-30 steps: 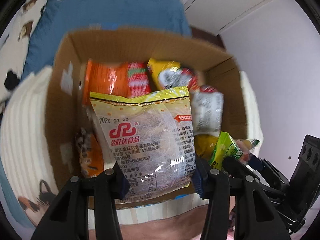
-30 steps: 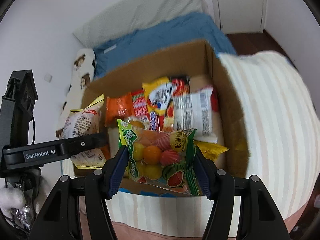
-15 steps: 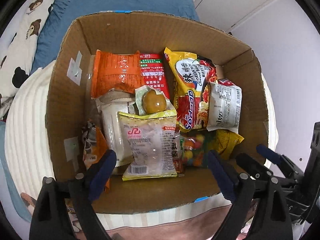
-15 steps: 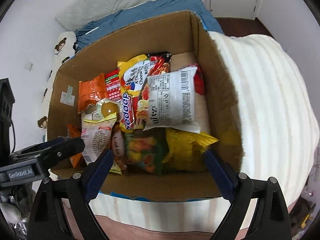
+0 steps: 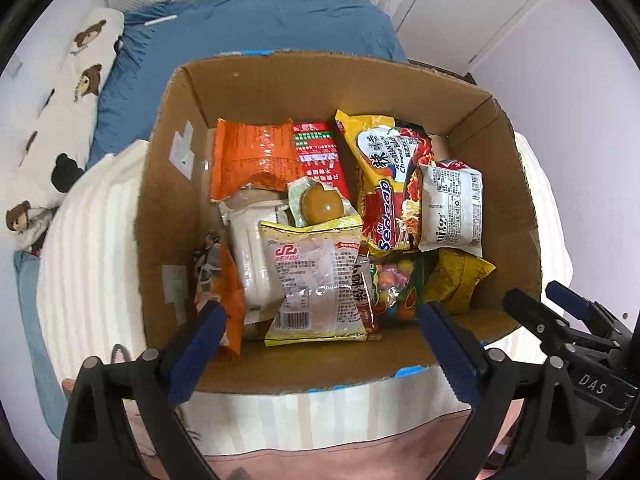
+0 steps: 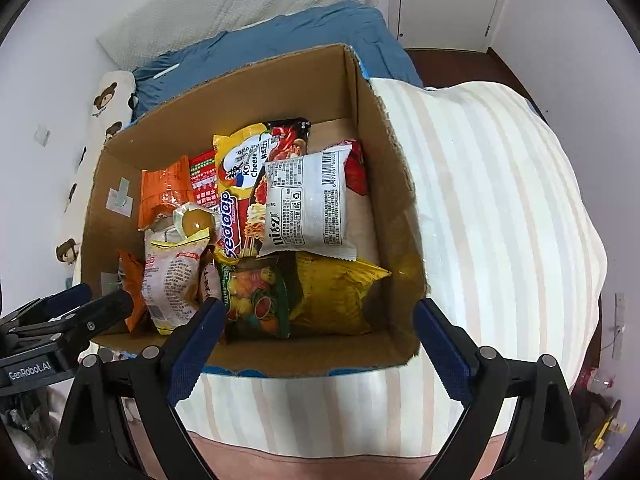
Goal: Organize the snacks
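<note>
Left tool (image 5: 320, 334): jaws opening, near full spread, nothing clamped. The pale yellow-edged packet (image 5: 320, 280) is seen between the pads in the left wrist view but lies loose in the cardboard box (image 5: 168, 216), well below them.

Right tool (image 6: 316, 328): jaws also opening, wide, nothing held. The green fruit-candy bag (image 6: 256, 296) rests on the box floor just past the left pad, untouched.

Both tools are pointed steeply down over the near edge of the box (each is visible at the side of the other's view).

Box contents, from near to far:
- yellow crinkled bag (image 6: 340, 292), beside the candy bag
- white noodle pack (image 6: 308, 208), laid partly over the yellow-red ramen pack (image 6: 244, 184)
- sealed egg pouch (image 5: 320, 204), on top of a white wrapped pack (image 5: 256, 256)
- orange bag (image 5: 256, 156) and red pack (image 5: 320, 156), against the far wall

The box sits on a striped blanket (image 6: 500, 200) on a bed.

Progress, judged: many snacks are already binned and the two nearest packets look freshly placed. No loose snacks can be seen outside the box, so what is left cannot be told; packets are piled, not aligned.
</note>
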